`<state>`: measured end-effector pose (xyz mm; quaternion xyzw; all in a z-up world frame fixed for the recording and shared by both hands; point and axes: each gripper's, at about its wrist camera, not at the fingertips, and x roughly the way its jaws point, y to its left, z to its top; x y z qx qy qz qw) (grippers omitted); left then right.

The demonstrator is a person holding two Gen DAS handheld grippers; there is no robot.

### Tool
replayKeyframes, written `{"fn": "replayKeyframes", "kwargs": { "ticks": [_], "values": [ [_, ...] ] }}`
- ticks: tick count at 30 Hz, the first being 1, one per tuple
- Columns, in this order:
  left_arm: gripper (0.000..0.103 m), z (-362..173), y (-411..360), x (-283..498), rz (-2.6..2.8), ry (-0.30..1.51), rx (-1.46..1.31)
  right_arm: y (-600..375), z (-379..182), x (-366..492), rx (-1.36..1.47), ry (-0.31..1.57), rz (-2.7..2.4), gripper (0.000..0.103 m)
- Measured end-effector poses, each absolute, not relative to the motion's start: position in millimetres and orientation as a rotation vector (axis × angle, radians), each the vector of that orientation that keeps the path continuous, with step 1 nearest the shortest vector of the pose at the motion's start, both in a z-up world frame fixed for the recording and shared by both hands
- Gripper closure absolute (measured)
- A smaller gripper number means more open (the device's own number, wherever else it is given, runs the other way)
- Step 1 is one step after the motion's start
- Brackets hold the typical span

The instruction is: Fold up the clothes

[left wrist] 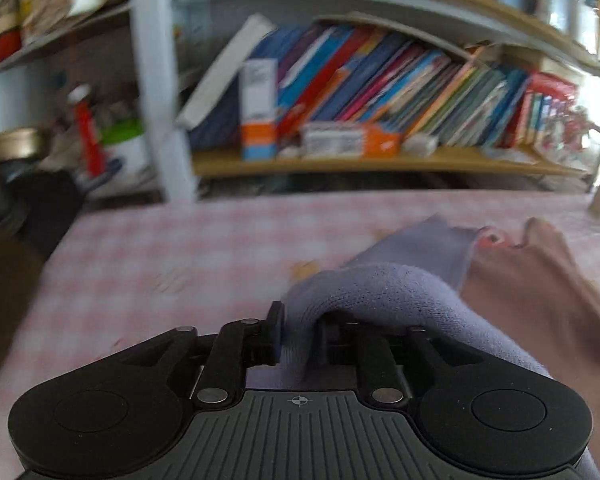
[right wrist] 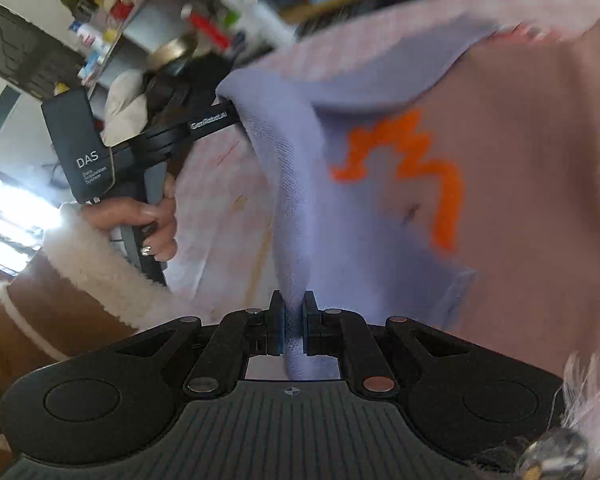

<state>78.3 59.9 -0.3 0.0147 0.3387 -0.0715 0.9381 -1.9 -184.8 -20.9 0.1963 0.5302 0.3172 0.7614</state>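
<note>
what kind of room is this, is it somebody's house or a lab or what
Most likely a lived-in home room, not a lab. Crowded shelves hold rows of leaning books and household bottles, and the table wears a pink checked tablecloth. Both grippers clamp a lilac garment.

Both wrist views close, sharing lilac garment (left wrist: 380, 292) (right wrist: 300, 184).

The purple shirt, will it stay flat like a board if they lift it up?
Probably not. The purple shirt already droops over the left tool and hangs in folds from the right tool, so it looks floppy. It seems light, too.
</note>
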Motion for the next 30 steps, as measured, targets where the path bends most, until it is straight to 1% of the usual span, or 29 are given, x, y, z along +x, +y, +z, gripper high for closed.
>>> {"fn": "replayKeyframes", "kwargs": {
  "ticks": [1,2,3,5,6,8,9,12,15,16,17,18,23,25,26,28,30],
  "values": [
    [0.06,1,70,74,-0.127,0.698,0.012,-176,-21,-1,0.409,1.165,0.698,0.095],
    [0.045,2,79,70,-0.108,0.703,-0.007,-166,-22,0,0.393,1.178,0.708,0.095],
    [0.039,3,89,66,-0.088,0.709,-0.025,-156,-25,0,0.382,1.189,0.717,0.094],
    [0.038,7,102,54,-0.076,0.706,-0.054,-139,-30,3,0.364,1.203,0.73,0.092],
    [0.036,9,105,47,-0.076,0.705,-0.068,-134,-32,5,0.355,1.205,0.735,0.087],
    [0.032,9,106,36,-0.089,0.707,-0.099,-127,-32,5,0.326,1.205,0.721,0.069],
    [0.031,9,104,31,-0.098,0.711,-0.114,-125,-32,4,0.308,1.204,0.71,0.056],
    [0.031,9,97,15,-0.122,0.722,-0.148,-147,-23,-7,0.28,1.171,0.665,0.055],
    [0.031,14,92,0,-0.119,0.698,-0.189,-189,-17,-8,0.339,1.13,0.558,0.053],
    [0.03,16,92,-3,-0.113,0.683,-0.203,-205,-16,-9,0.365,1.115,0.517,0.052],
    [0.026,19,91,-4,-0.113,0.669,-0.216,-222,-17,-9,0.392,1.101,0.471,0.052],
    [0.023,22,89,-3,-0.12,0.664,-0.227,-238,-20,-8,0.421,1.09,0.417,0.051],
    [0.023,14,69,31,-0.185,0.756,-0.293,-286,-33,2,0.524,1.066,0.25,0.051],
    [0.023,2,60,50,-0.162,0.809,-0.32,-299,-38,7,0.558,1.061,0.203,0.046],
    [0.023,-3,55,58,-0.142,0.823,-0.321,-305,-41,9,0.575,1.059,0.179,0.044],
    [0.026,-12,46,75,-0.098,0.848,-0.315,-318,-46,14,0.609,1.054,0.131,0.044],
    [0.068,-11,32,87,-0.092,0.851,-0.258,-320,-51,21,0.635,1.055,0.115,0.044]
  ]
}}
